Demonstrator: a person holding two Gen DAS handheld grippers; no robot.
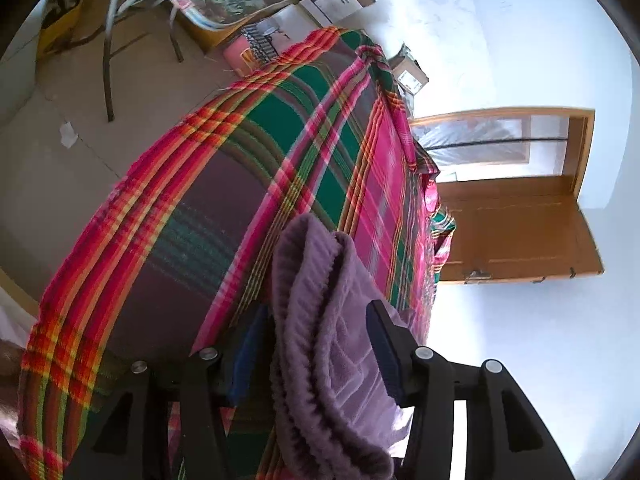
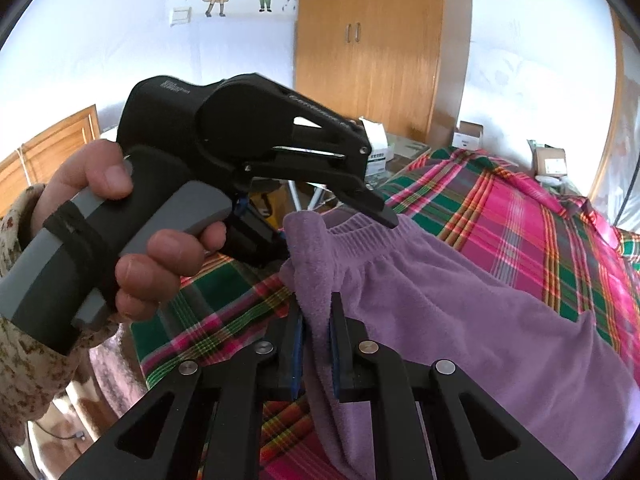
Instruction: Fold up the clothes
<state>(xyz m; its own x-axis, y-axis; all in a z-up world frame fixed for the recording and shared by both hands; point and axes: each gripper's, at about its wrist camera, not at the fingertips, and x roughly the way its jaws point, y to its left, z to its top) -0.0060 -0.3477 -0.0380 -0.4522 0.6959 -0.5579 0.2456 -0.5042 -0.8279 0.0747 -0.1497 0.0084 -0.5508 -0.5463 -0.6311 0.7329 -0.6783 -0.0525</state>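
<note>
A purple fleece garment [image 2: 480,320] with a ribbed waistband [image 2: 360,236] lies partly on a bright plaid cloth [image 2: 520,216]. My right gripper [image 2: 316,300] is shut on a bunched fold of it near the waistband corner. My left gripper [image 2: 332,230], held by a person's hand [image 2: 108,184], clamps the waistband just beyond. In the left wrist view the bunched purple garment [image 1: 320,340] fills the gap of the left gripper [image 1: 316,312], above the plaid cloth [image 1: 240,180].
A wooden wardrobe [image 2: 368,40] stands against the far wall, with cardboard boxes [image 2: 548,160] beside the plaid surface. An open wooden door [image 1: 512,228] and folding table legs [image 1: 108,40] over a tiled floor [image 1: 60,180] show in the left wrist view.
</note>
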